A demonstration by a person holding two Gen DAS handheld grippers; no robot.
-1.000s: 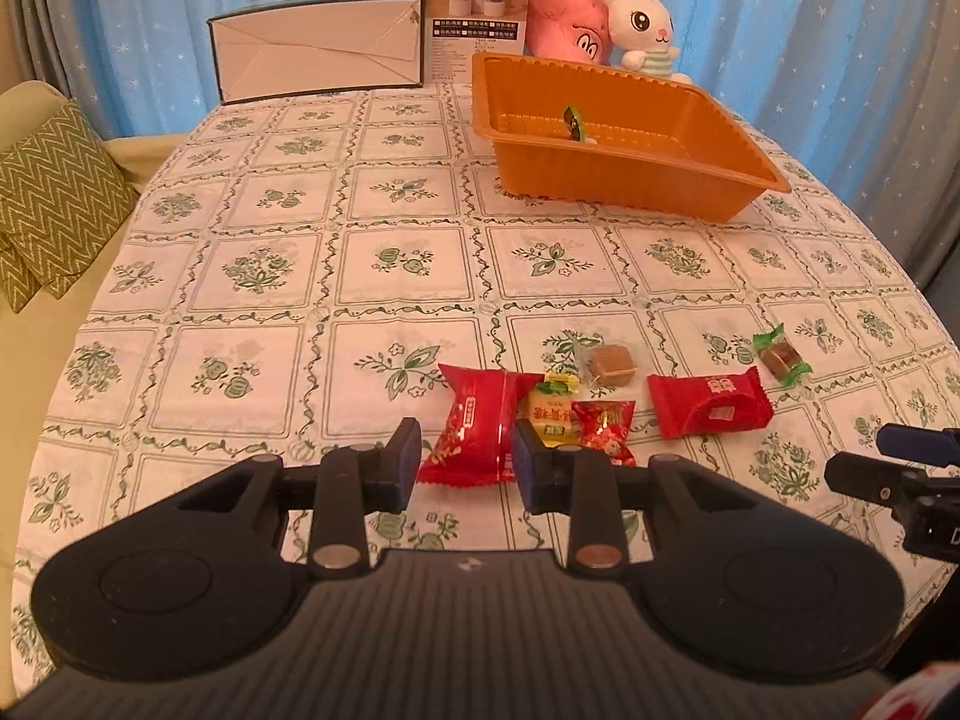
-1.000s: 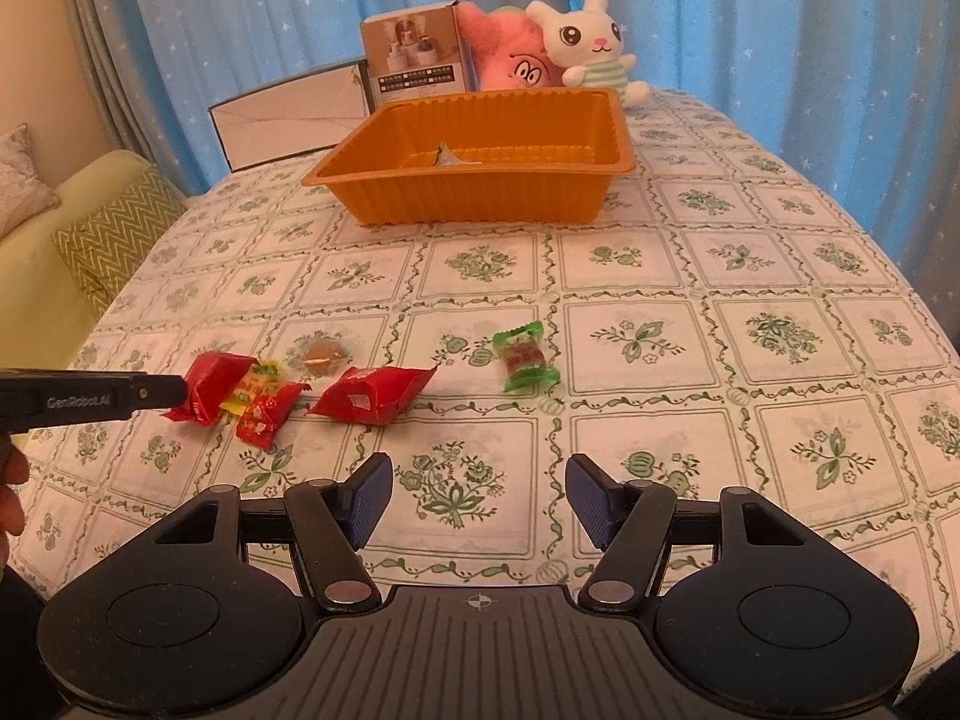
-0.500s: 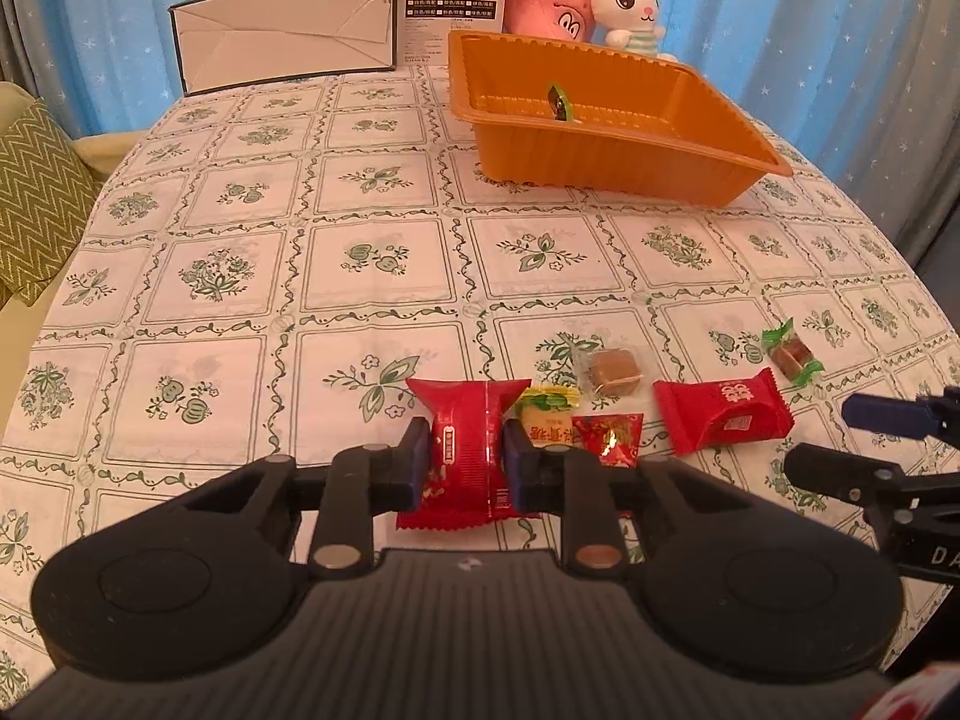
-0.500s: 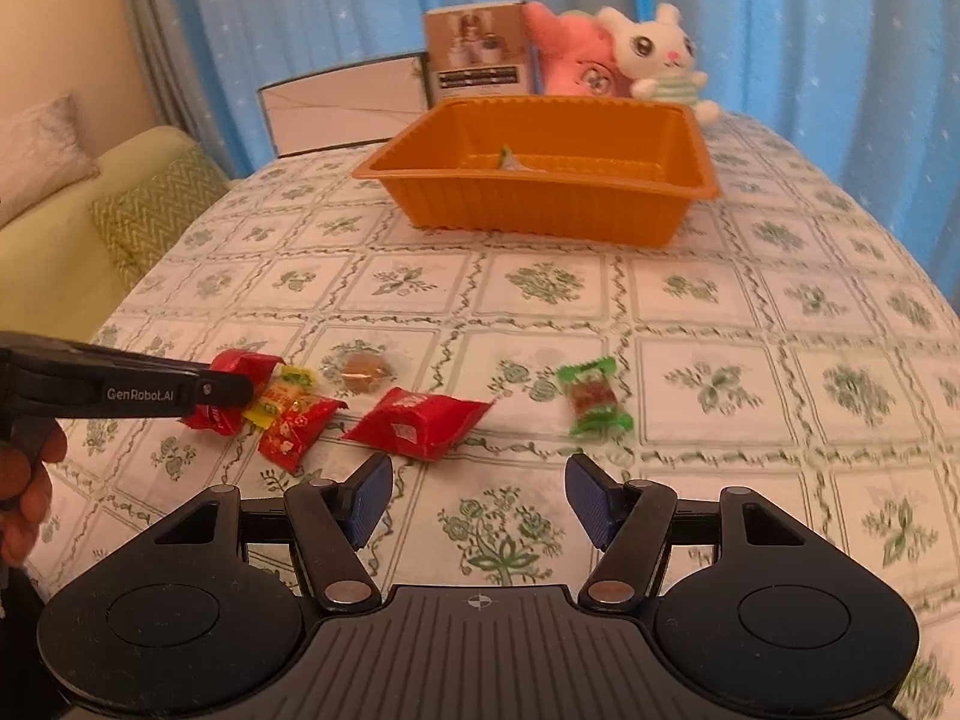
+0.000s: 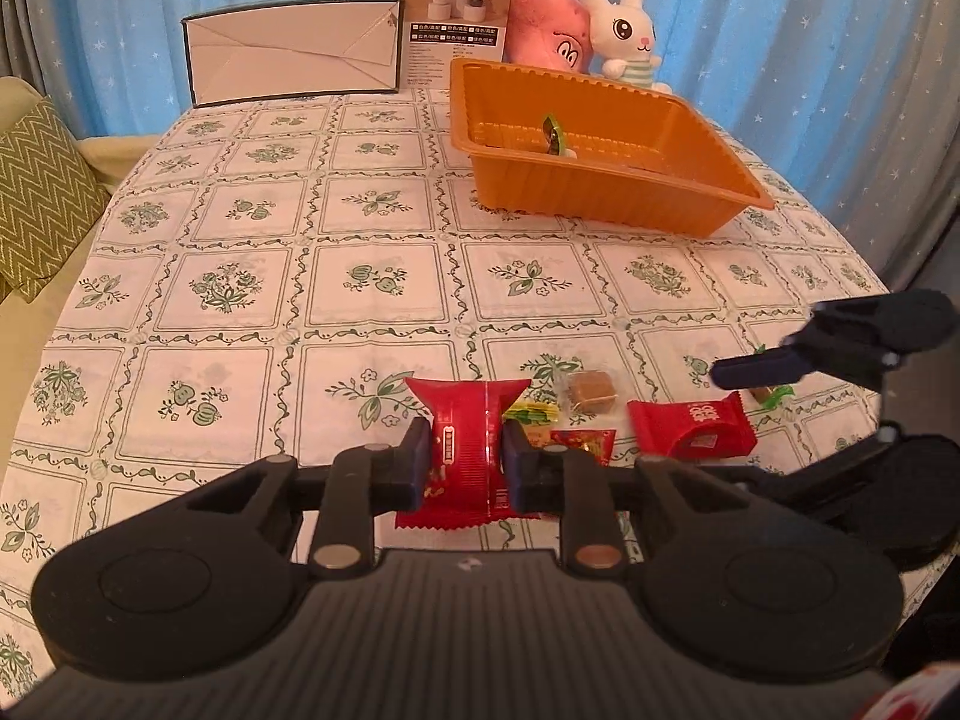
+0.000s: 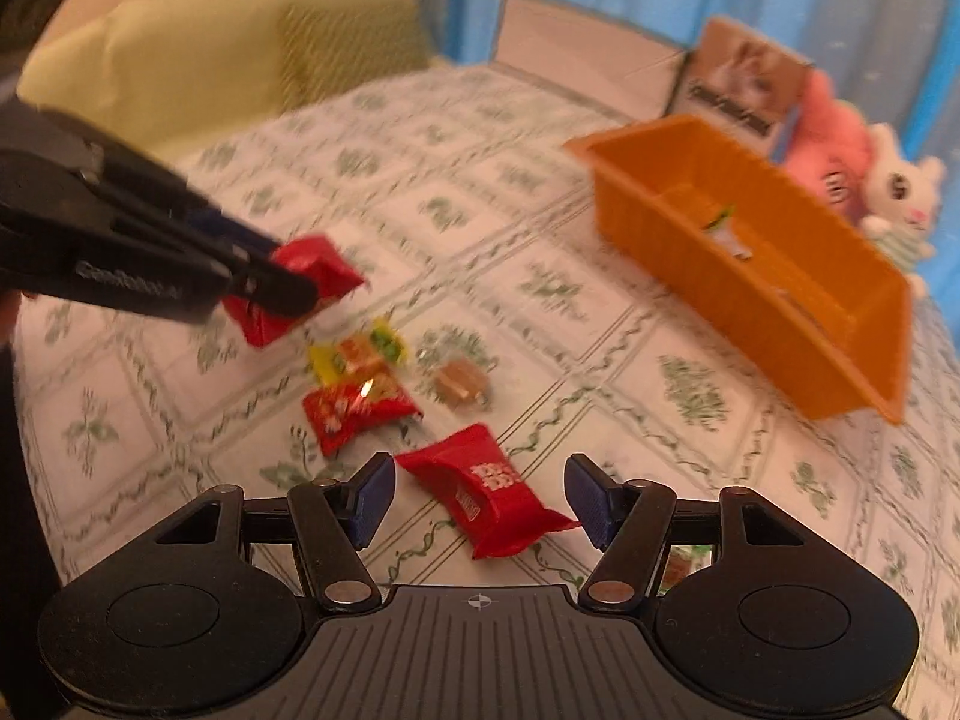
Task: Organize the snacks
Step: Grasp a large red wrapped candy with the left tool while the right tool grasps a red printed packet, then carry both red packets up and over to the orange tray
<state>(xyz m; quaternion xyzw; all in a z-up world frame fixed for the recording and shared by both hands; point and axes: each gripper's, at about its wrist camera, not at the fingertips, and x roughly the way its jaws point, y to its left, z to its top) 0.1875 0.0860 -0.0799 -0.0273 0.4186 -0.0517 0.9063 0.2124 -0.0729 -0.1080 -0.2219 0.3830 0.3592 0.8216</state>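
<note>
My left gripper is shut on a red snack packet and holds it just above the table; it also shows in the right wrist view. My right gripper is open around a second red packet lying on the cloth, which also shows in the left wrist view. Between them lie a yellow-green candy, a small red packet and a brown candy in clear wrap. The orange tray stands at the back with one small snack in it.
A white box, a printed carton, a pink plush and a white rabbit plush stand behind the tray. A green-wrapped candy lies under the right gripper. A sofa with a zigzag cushion is on the left.
My left gripper has closed on the red packet and lifted it slightly. My right gripper has swung left and lowered, so the second red packet now lies between its open fingers.
</note>
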